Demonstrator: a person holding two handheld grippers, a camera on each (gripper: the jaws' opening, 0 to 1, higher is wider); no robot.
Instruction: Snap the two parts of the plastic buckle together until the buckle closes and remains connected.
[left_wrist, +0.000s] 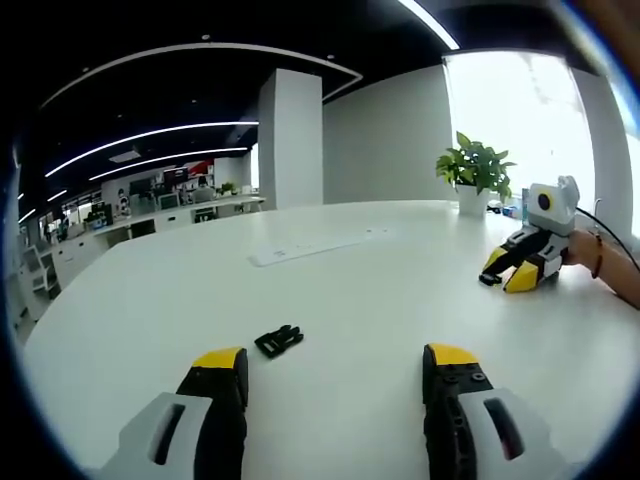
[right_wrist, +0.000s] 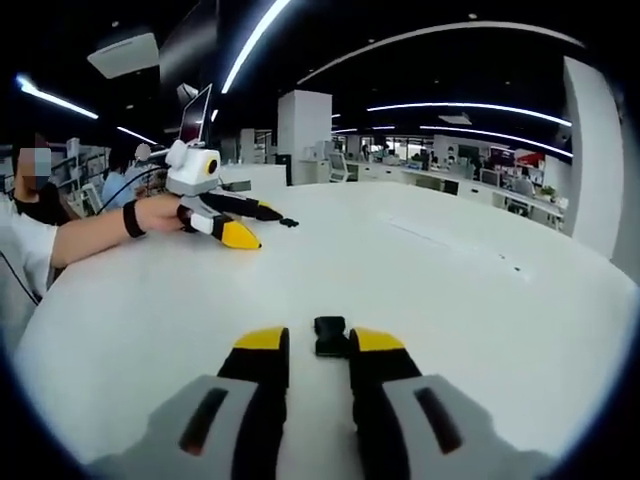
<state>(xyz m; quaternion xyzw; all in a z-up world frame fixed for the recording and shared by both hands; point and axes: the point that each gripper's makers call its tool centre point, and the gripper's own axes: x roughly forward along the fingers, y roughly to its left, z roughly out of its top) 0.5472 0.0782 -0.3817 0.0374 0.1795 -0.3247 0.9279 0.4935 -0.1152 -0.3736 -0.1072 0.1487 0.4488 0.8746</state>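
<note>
In the left gripper view we saw the left gripper (left_wrist: 335, 375) with its yellow-tipped fingers wide apart over the white round counter (left_wrist: 360, 290), a black pronged plastic buckle part (left_wrist: 279, 341) lying just ahead of its left finger. The right gripper view gave us the right gripper (right_wrist: 318, 352), fingers close together but gapped, the black socket buckle part (right_wrist: 331, 336) just beyond their tips. A potted green plant (left_wrist: 474, 170) stood at the counter's far edge. We could read no writing.

Your bench (left_wrist: 330, 300) reads as smooth white laminate with a soft, low sheen. The two buckle parts (left_wrist: 279, 341) (right_wrist: 330, 335) look like black moulded plastic, matt. Your hand-held gripper (left_wrist: 335, 385) jaws: black with glossy yellow plastic tips
</note>
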